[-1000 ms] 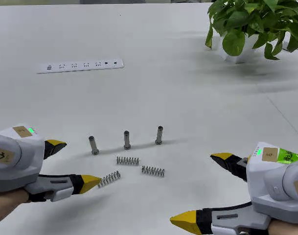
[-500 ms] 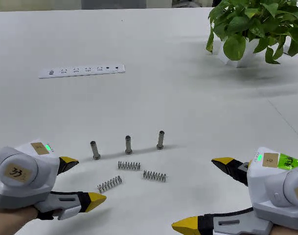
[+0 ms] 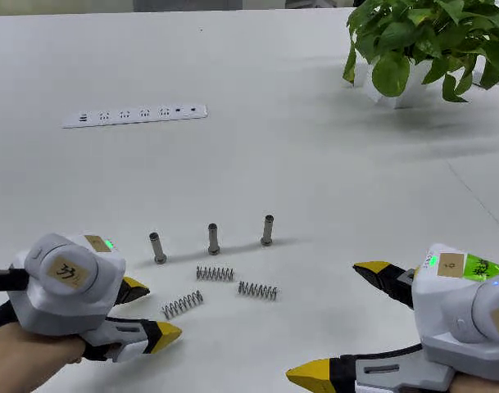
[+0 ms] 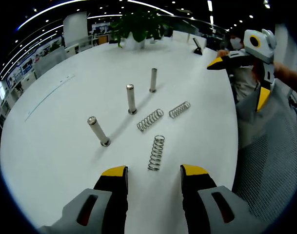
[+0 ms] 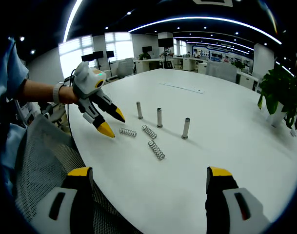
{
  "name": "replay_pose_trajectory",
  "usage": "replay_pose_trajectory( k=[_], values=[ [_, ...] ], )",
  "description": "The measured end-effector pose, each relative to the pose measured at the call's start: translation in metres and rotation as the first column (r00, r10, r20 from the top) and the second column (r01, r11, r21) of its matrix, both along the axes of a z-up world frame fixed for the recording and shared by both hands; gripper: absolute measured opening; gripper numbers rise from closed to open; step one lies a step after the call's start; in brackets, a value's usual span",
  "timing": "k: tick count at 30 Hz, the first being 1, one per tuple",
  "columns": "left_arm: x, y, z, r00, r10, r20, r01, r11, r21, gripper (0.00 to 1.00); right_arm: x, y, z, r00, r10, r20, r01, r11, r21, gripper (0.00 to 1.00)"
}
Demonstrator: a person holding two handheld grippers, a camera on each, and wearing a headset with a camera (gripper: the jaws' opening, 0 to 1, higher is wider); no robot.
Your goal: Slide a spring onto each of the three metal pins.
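Head view: my left gripper (image 3: pixel 158 309) has its jaws spread, just short of the leftmost spring (image 3: pixel 182 304); my right gripper (image 3: pixel 331 321) gapes wider. The three pins (image 3: pixel 212 238) stand upright (two more springs (image 3: pixel 214 273) lie beside them) toward the table's (image 3: pixel 315 147) near edge.

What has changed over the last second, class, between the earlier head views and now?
The left tool has turned and swung in towards the nearest spring, jaws open, gripping nothing. The right tool, also open, the three pins and all the springs stayed put.
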State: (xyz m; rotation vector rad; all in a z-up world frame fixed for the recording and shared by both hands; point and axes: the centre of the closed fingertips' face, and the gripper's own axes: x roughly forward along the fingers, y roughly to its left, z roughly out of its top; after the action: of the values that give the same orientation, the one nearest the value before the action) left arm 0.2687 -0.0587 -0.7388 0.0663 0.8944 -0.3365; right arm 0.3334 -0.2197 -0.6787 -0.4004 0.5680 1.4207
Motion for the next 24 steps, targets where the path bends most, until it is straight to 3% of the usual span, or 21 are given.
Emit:
replay_pose_trajectory(
  k=[10, 15, 18, 24],
  values=[
    [0.01, 0.001, -0.007, 0.996, -0.062, -0.061, 0.068, 0.994, 0.087, 0.35, -0.001, -0.001, -0.001, 1.0, -0.003, -0.002, 0.003, 1.0, 0.001, 0.97],
    [0.011, -0.004, -0.01, 0.993, -0.074, -0.096, 0.082, 0.993, 0.088, 0.32, 0.0, -0.001, -0.001, 1.0, -0.007, -0.002, 0.007, 1.0, 0.002, 0.97],
    [0.008, -0.003, -0.015, 0.988, -0.085, -0.131, 0.101, 0.988, 0.119, 0.3, 0.0, -0.002, -0.001, 1.0, -0.009, -0.002, 0.009, 1.0, 0.0, 0.97],
    [0.007, -0.002, -0.015, 0.988, -0.087, -0.131, 0.105, 0.985, 0.139, 0.29, 0.0, -0.003, -0.003, 1.0, -0.011, -0.005, 0.011, 1.0, -0.002, 0.97]
  ],
)
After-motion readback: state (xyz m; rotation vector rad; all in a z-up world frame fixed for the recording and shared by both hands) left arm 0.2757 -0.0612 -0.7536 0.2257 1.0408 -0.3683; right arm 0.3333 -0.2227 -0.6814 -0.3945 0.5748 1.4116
